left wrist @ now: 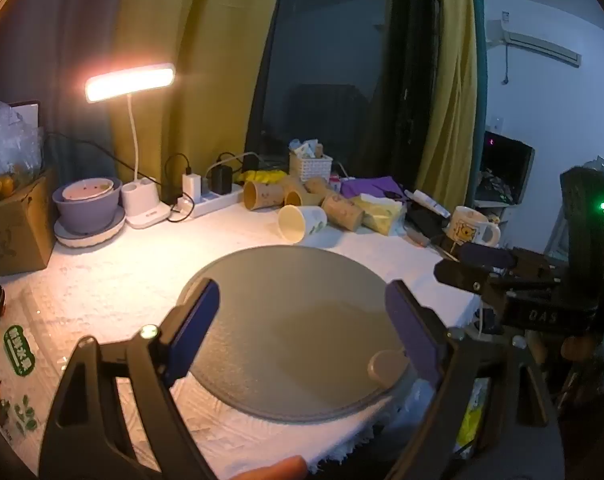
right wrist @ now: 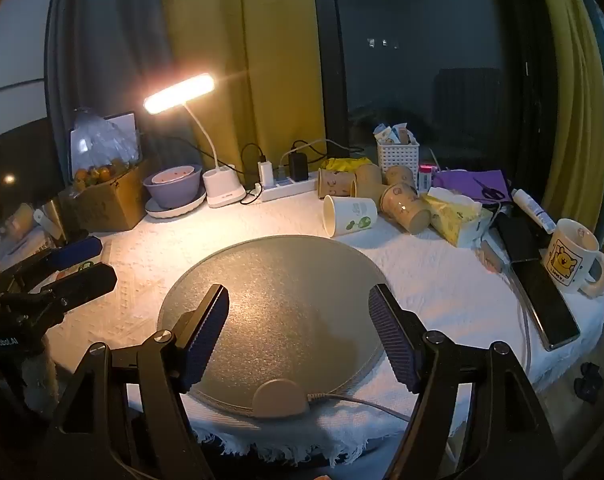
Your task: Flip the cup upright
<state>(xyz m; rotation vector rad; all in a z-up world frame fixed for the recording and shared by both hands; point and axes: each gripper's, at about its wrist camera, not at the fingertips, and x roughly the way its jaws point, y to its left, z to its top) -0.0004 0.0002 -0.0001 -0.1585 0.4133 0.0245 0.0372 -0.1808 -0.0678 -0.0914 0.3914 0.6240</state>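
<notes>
Nothing is done yet: the white paper cup with green leaf print [right wrist: 349, 215] lies on its side beyond the round grey mat [right wrist: 270, 320], while my left gripper [left wrist: 302, 328] and right gripper [right wrist: 298, 328] hover wide open, empty.

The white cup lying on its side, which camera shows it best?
The right wrist view: the white cup is larger there, with its open mouth, side wall and green print clear. The left wrist view shows the same cup smaller, mouth toward the camera, print mostly hidden.
</notes>
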